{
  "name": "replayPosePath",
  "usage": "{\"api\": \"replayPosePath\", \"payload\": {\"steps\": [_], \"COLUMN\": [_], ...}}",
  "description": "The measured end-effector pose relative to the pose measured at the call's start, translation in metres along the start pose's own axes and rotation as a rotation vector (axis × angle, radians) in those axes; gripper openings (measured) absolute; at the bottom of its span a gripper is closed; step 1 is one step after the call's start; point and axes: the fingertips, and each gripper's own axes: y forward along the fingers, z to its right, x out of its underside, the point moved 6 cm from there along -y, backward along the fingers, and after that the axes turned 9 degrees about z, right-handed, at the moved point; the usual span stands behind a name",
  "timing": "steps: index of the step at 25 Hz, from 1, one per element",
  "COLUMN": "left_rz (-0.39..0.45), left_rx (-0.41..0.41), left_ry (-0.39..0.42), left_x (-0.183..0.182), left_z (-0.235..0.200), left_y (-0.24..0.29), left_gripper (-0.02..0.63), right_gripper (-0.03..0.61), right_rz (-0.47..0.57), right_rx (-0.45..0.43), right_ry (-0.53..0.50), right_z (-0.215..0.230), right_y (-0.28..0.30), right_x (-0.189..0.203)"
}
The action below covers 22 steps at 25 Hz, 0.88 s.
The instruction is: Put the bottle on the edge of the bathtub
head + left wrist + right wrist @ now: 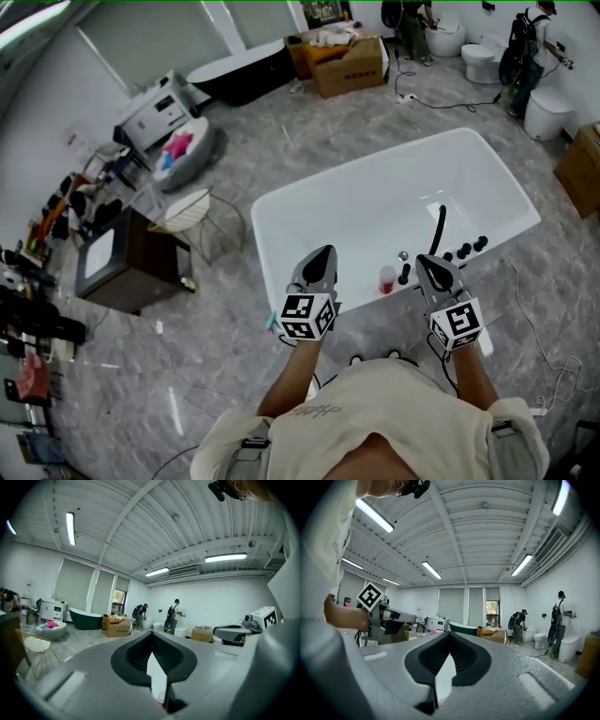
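Small clear plastic bottle with red contents point(387, 279) stands on white bathtub's point(356, 165) near edge, just beside black taps point(404, 274). Likely light, rigid, slick; grip mid-body. Left gripper point(324, 252) and right gripper point(425, 262): both closed, empty.

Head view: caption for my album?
Left gripper and right gripper, both shut, above a bathtub with a bottle on its edge.

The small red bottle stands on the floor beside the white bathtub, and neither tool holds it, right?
Not quite: the head view shows the small red bottle standing on the edge of the white bathtub, beside the black tap knobs, not on the floor. Neither the left tool nor the right tool holds it.
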Motion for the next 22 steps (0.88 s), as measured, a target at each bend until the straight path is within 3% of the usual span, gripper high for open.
{"api": "replayPosePath", "payload": {"steps": [9, 22], "left_rz": [-0.076, -0.100], "left_rx": [0.022, 0.040], "left_ry": [0.009, 0.039], "left_x": [0.016, 0.016], "left_z": [-0.006, -0.005], "left_y": [0.004, -0.011], "left_gripper": [0.015, 0.015], "right_gripper": [0.000, 0.000], "right_rz": [0.011, -0.034], "right_rx": [-0.033, -0.033], "right_ry": [-0.003, -0.022], "right_z": [-0.004, -0.007], "right_y": [0.007, 0.005], "right_x": [-0.009, -0.006]}}
